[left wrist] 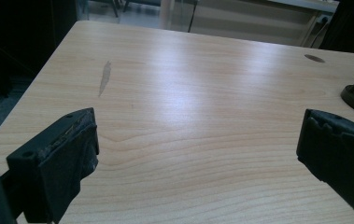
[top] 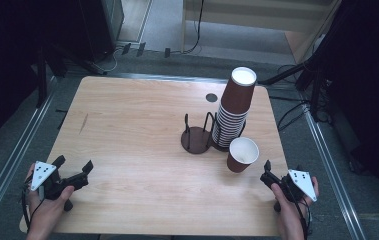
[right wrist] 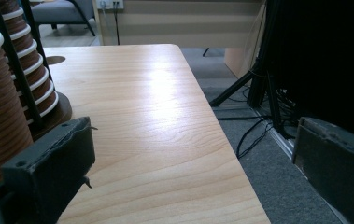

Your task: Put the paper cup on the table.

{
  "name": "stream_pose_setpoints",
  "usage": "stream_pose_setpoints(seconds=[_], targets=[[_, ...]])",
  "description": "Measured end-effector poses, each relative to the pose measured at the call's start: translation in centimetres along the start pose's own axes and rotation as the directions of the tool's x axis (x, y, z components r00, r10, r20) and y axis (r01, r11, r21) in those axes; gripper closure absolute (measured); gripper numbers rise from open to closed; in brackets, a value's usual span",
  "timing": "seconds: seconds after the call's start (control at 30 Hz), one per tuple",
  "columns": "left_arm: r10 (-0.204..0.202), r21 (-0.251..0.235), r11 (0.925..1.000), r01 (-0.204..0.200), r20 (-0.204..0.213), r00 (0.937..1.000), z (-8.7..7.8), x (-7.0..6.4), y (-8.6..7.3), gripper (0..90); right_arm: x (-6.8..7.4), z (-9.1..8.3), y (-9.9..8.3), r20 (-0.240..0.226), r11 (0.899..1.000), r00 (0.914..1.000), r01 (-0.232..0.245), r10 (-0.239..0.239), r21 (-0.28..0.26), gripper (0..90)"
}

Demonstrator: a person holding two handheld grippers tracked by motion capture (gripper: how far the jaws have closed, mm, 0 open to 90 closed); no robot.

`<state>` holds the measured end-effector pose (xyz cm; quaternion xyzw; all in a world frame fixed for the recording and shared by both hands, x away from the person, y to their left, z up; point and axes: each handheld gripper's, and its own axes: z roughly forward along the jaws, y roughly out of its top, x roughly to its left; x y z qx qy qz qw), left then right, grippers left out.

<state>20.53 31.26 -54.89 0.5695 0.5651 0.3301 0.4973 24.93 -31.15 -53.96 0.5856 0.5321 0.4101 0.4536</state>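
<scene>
The left gripper (top: 73,168) sat wide open over bare table (top: 127,130). Further right stood the wire cup rack (top: 197,134) with its stack of cups (top: 234,107), and the single paper cup (top: 241,154) upright just beside the open right gripper (top: 267,171). That cup looked light and crushable; I'd pinch the rim gently. No readable writing

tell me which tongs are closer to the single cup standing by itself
Right. The right tongs sit just to the right of the single cup, near the table's front right edge. The left tongs are far across the table at its front left corner.
</scene>
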Motion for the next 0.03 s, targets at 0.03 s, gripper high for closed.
stream_pose_setpoints(seconds=[0.03], targets=[[0.0, 0.0, 1.0, 0.0, 0.0, 1.0, 0.02, -0.01, 0.0, 0.0, 0.02, -0.01, -0.01, -0.003, 1.0, 1.0, -0.003, 0.003, 0.001, 0.0]])
